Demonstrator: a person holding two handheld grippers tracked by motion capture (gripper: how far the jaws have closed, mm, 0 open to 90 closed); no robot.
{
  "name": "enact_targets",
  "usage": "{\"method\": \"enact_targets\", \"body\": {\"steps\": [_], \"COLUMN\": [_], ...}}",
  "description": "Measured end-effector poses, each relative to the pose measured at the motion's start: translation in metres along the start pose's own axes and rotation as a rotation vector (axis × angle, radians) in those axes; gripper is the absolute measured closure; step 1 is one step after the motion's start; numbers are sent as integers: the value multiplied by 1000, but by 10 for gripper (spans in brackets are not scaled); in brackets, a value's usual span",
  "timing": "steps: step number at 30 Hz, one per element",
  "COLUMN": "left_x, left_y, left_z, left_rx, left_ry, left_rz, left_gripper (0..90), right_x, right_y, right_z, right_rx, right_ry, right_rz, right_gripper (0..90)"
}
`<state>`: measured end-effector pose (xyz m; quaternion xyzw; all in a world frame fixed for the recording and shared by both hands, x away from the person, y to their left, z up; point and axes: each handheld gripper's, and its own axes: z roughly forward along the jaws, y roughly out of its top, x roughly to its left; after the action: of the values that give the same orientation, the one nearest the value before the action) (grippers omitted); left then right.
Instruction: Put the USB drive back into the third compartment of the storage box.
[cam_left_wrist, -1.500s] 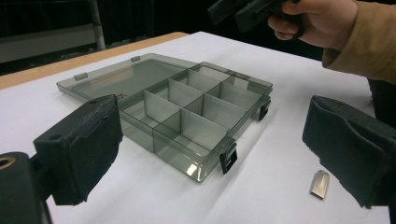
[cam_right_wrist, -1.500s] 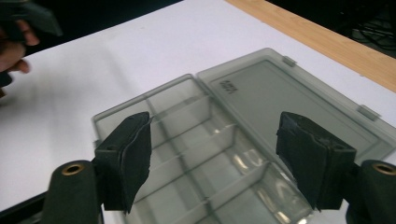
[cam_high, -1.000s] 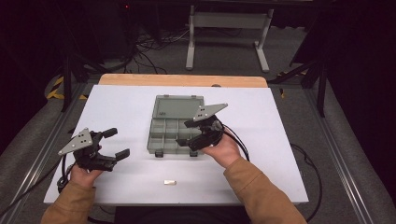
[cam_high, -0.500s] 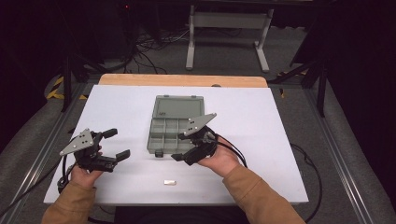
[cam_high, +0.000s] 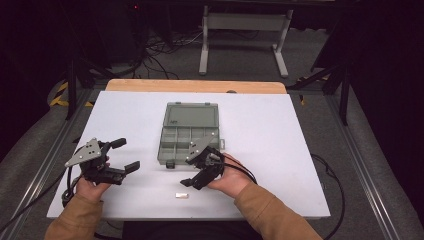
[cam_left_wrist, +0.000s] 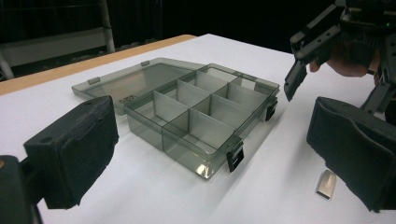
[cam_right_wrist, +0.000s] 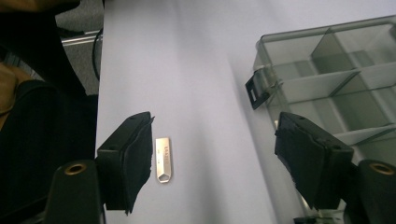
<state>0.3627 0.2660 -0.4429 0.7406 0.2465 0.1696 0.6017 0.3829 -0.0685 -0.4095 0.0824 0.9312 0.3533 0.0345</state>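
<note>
On the white table (cam_high: 300, 150), the right gripper (cam_right_wrist: 215, 163), jaws spread and just closing slightly, hovers over the small silver metal flash drive (cam_right_wrist: 163, 159); its engraved lettering is illegible. The left gripper (cam_high: 122, 155) rests spread, empty.

Bright overhead light on the white table (cam_high: 280, 130), darkness all around it — soft, faint shadows. The high view is sharp but slightly grainy. In both gripper views the near jaws blur out of focus — the clear box (cam_left_wrist: 201, 116) catches mild glare.
</note>
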Motion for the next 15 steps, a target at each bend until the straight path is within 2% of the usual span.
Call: {"method": "enact_targets", "body": {"steps": [2,3,6,15], "left_x": [0,0,-1,-1], "left_y": [0,0,0,0], "left_z": [0,0,1,1], "left_rx": [7,7,7,11], "left_ry": [-2,-4,-2,-4], "left_rz": [7,2,5,10], "left_gripper": [27,27,27,27], "right_x": [0,3,6,14], "right_y": [-1,-1,-1,1], "right_z": [2,7,13,28], "right_rx": [13,44,76,149], "right_ry": [-1,7,15,42], "right_rz": [-12,-19,-27,-54], "right_gripper": [290,295,304,342]}}
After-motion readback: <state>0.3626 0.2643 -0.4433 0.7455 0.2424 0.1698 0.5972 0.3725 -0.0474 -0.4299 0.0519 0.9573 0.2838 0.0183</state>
